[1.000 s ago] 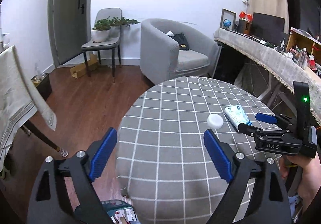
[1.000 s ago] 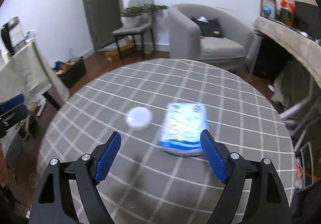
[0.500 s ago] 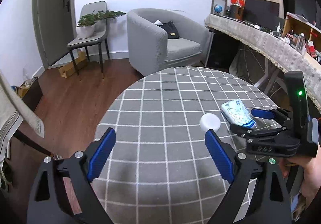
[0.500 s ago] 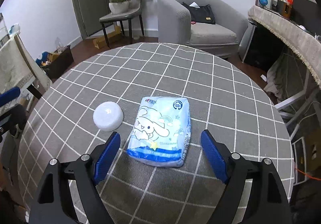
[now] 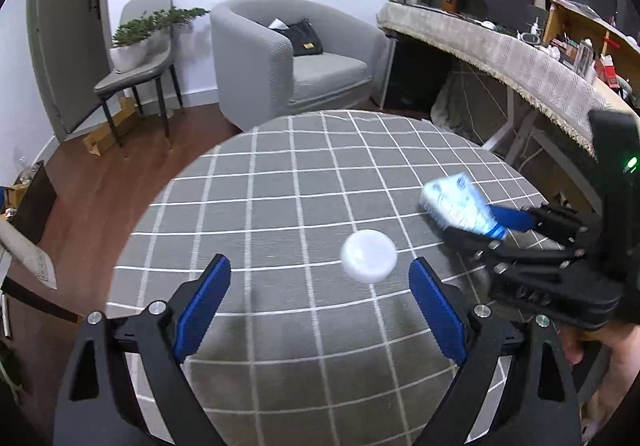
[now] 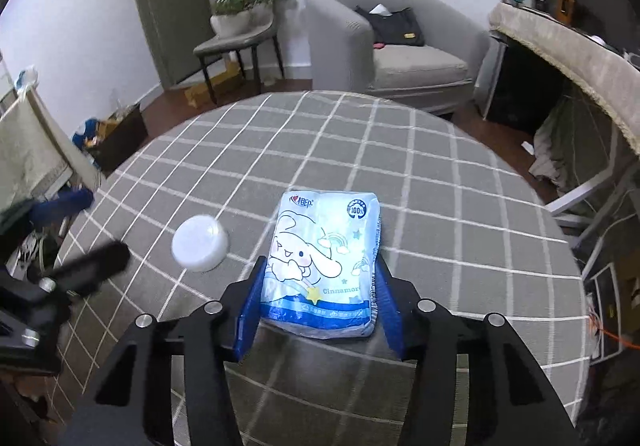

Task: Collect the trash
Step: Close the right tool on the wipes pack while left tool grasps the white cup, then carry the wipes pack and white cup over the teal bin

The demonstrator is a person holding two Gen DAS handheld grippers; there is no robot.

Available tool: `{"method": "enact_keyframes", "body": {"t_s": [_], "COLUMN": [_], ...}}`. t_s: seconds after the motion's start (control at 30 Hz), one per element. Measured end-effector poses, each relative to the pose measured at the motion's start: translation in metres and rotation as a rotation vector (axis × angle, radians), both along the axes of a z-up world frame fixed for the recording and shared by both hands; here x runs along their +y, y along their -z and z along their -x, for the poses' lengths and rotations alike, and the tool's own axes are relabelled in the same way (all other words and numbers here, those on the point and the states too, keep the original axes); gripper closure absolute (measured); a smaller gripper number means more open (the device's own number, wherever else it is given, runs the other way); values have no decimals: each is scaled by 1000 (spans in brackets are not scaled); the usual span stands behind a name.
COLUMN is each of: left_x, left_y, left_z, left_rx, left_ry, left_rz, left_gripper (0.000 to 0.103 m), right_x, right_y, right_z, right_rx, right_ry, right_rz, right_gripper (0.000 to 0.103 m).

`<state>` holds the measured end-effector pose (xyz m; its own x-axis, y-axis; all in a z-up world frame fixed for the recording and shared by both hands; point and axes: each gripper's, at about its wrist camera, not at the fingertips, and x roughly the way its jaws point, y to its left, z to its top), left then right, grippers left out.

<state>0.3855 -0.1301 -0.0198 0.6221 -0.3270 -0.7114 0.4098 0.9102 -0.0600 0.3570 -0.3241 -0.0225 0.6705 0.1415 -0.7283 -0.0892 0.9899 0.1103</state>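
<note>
A blue and white tissue pack (image 6: 325, 262) with a cartoon print lies on the round grey checked table (image 6: 440, 174). My right gripper (image 6: 318, 310) is shut on the pack's near end, its blue pads against both sides. The pack also shows in the left wrist view (image 5: 460, 206), held by the right gripper (image 5: 504, 224). A small round white lid (image 6: 200, 237) lies on the cloth left of the pack. In the left wrist view the lid (image 5: 368, 255) sits just beyond and between my left gripper's fingertips. My left gripper (image 5: 320, 302) is open and empty above the table.
A grey armchair (image 5: 288, 58) with a black bag stands behind the table. A grey chair (image 5: 136, 70) with a potted plant is at the back left. A long cloth-covered counter (image 5: 500, 46) with clutter runs along the right. Boxes sit on the wooden floor (image 5: 104, 182) at left.
My right gripper moved forward and closed its pads on the tissue pack. My left gripper moved forward over the table, bringing the white lid close to its fingertips.
</note>
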Motion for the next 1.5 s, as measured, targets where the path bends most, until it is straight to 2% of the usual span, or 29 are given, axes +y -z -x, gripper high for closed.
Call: {"method": "enact_keyframes", "body": {"t_s": [0.13,0.47,0.53,0.63,0.7,0.73,0.83,0.97,1.3,1.5], "left_x": [-12,-34,-40,-41,-45,-46,-36,-17,55,96], "left_y": [8,26,31,32,32,32,28,22,9,3], "left_z": [-8,-20,-26,-29,-28,-28,-24,-6,48,81], "left_rx": [11,49,73,79,70,68,92,78,73,54], "left_ry": [24,86,88,83,81,77,66,37,-115,-198], "left_rz": [-7,-32,-45,-52,-69,-73,-26,-23,18,27], "left_gripper": [12,26,36,41,51,62,61,62,61,61], "right_x": [-22,-42,-41,-38,-35,-33,-23,-9,36,76], "right_y": [-6,-12,-12,-12,-11,-12,-17,-30,-65,-76], "right_z": [4,8,7,5,5,4,7,11,35,44], "right_rx": [-20,-58,-57,-54,-52,-52,-60,-86,-165,-183], "right_ry": [49,69,63,57,53,49,29,-9,-131,-231], "right_rz": [-44,-119,-116,-105,-104,-103,-107,-120,-169,-168], "right_gripper": [52,52,52,52,52,52,52,52,52,52]}}
